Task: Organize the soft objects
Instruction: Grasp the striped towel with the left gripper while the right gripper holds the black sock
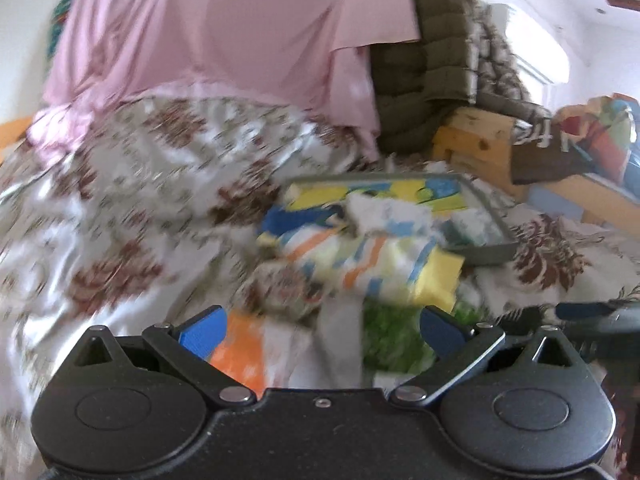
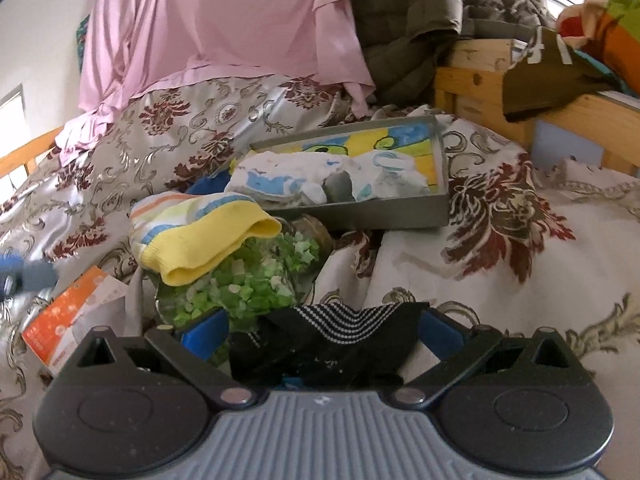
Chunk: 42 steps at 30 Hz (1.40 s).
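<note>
Left wrist view, blurred: left gripper [image 1: 322, 330], jaws wide apart and empty, over the bed [image 1: 120, 208]; striped sock [image 1: 376, 264] lay outside the grey tray [image 1: 486, 216]. Right wrist view: right gripper [image 2: 322, 328], jaws spread, black sock [image 2: 332, 340] between them, grip uncertain; tray held white socks [image 2: 320, 178], so sorting seemed partly done.

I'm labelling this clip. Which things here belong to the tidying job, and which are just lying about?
Job:
grey tray
white-blue cloth in the tray
striped yellow sock
black sock between the right gripper jaws
left gripper, open

Lying about:
pink sheet
quilted jacket
orange box
green-patterned item
wooden frame
</note>
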Each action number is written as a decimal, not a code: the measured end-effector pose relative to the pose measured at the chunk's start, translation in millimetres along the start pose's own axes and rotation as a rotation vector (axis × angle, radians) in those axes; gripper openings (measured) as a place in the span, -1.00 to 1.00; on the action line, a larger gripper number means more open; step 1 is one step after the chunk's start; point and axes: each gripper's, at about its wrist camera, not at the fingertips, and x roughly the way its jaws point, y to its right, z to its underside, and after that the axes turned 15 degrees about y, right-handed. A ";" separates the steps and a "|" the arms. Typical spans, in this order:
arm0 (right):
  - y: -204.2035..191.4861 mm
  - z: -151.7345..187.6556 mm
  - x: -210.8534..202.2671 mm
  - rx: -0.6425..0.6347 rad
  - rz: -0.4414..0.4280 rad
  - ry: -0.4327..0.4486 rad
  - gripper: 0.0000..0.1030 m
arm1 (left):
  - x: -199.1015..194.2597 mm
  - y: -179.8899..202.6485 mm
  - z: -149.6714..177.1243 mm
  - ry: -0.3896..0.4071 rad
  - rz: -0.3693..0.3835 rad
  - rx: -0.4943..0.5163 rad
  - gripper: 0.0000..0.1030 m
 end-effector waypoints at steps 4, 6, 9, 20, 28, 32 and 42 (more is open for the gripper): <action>1.9 1.2 5.7 -0.016 -0.009 -0.008 1.00 | 31.7 12.8 -17.2 -0.002 0.060 0.016 0.99; 3.8 1.2 8.0 -0.016 -0.008 -0.011 1.00 | 47.5 18.7 -24.3 -0.005 0.083 0.017 0.99; 7.0 2.3 10.4 -0.012 -0.004 -0.017 1.00 | 70.3 28.6 -28.2 -0.021 0.115 0.038 0.99; 10.4 4.5 23.4 -0.063 -0.003 -0.033 0.99 | 128.5 36.6 -22.4 -0.192 0.215 0.141 0.98; 11.7 5.3 27.4 -0.053 -0.015 -0.043 1.00 | 152.2 25.6 -17.4 -0.295 0.206 0.052 0.98; 8.5 6.4 27.6 -0.056 -0.037 -0.050 0.99 | 158.8 23.4 -11.1 -0.329 0.218 0.027 0.98; 8.5 8.2 30.2 -0.060 -0.036 -0.068 1.00 | 159.3 16.5 -12.9 -0.343 0.248 -0.038 0.66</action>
